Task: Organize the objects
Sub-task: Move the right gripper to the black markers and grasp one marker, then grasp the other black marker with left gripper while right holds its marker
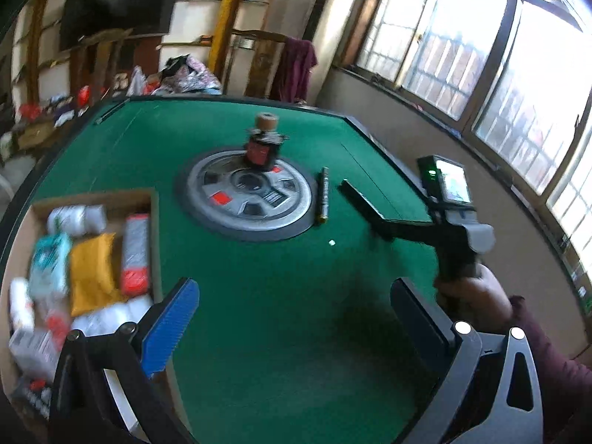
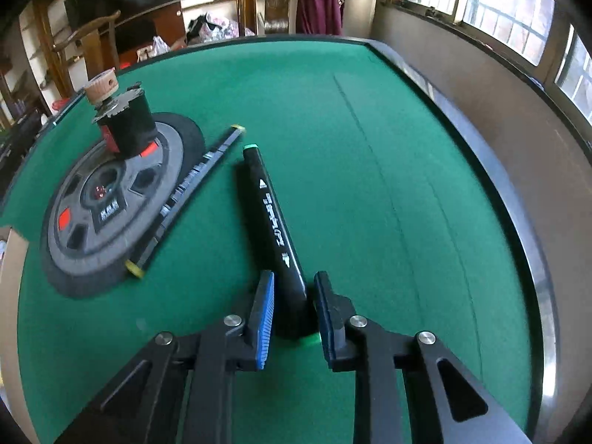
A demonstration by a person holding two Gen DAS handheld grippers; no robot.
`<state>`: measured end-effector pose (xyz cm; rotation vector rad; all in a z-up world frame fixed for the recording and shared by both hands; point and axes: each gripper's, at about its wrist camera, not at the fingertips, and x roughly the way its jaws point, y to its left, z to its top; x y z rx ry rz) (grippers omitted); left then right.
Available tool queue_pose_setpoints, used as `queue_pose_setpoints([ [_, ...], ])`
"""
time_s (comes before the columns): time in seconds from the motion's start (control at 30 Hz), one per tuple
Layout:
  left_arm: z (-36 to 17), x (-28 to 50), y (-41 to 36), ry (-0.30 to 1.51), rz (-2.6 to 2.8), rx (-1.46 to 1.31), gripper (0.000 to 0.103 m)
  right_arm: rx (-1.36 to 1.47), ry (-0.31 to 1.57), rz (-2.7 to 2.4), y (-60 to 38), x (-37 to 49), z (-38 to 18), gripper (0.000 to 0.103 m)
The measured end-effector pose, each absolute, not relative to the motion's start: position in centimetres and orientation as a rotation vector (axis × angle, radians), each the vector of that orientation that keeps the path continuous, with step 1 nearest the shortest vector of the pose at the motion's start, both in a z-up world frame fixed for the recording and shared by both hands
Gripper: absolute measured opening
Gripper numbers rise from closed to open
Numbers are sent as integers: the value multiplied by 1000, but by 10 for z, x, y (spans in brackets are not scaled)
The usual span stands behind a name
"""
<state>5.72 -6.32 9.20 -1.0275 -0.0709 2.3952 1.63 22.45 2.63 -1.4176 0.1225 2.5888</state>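
In the left wrist view, the left claw [image 1: 292, 329] is held apart and empty over the green counter [image 1: 259, 296], beside a cardboard box [image 1: 153, 199] already filled with packets. In the right wrist view, the right claw [image 2: 294, 318] is clamped on the black marker [image 2: 273, 218], while a thin pen [image 2: 192, 192] is left against the weight plate [image 2: 107, 203], so the sorting is judged unfinished.

1. I am seeing the packets [image 1: 88, 259] in the cardboard box [image 1: 155, 222] smearing into blur; their labels are proving unreadable.
2. The box's near end is running off the left wrist view.
3. The black marker's [image 2: 275, 218] near end is hiding between the right gripper's [image 2: 294, 314] pads.
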Motion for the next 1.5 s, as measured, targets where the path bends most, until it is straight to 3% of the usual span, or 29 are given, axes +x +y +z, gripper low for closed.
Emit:
queue_pose_setpoints([
  [0.13, 79, 22, -2, 115, 2356, -1048, 103, -1371, 180, 2656, 237, 17, 22, 22],
  [0.33, 56, -45, 71, 246, 2349, -1077, 99, -1383, 327, 2741, 262, 6, 21, 23],
  [0.4, 47, -62, 92, 310, 2344, -1091, 85, -1389, 386, 2746, 265, 6, 20, 23],
  [0.47, 35, -78, 110, 374, 2329, -1124, 58, -1394, 443, 2748, 268, 5, 19, 23],
  [0.57, 20, -94, 127, 412, 2296, -1174, 46, -1400, 505, 2747, 273, 5, 20, 24],
  [0.7, 7, -104, 139, 439, 2288, -1200, 45, -1406, 567, 2744, 277, 4, 18, 25],
  [0.73, 6, -105, 140, 430, 2288, -1206, 41, -1405, 578, 2745, 278, 4, 18, 25],
  [0.83, 7, -98, 137, 435, 2293, -1198, 15, -1400, 591, 2752, 278, 4, 17, 28],
  [1.07, 12, -63, 96, 351, 2296, -1263, 14, -1377, 553, 2800, 269, 4, 18, 49],
  [1.4, 6, 10, 43, 230, 2268, -1333, 14, -1383, 375, 2770, 252, -5, 19, 52],
  [1.5, 6, 9, 52, 233, 2289, -1311, 18, -1430, 223, 2751, 243, -24, 19, 52],
])
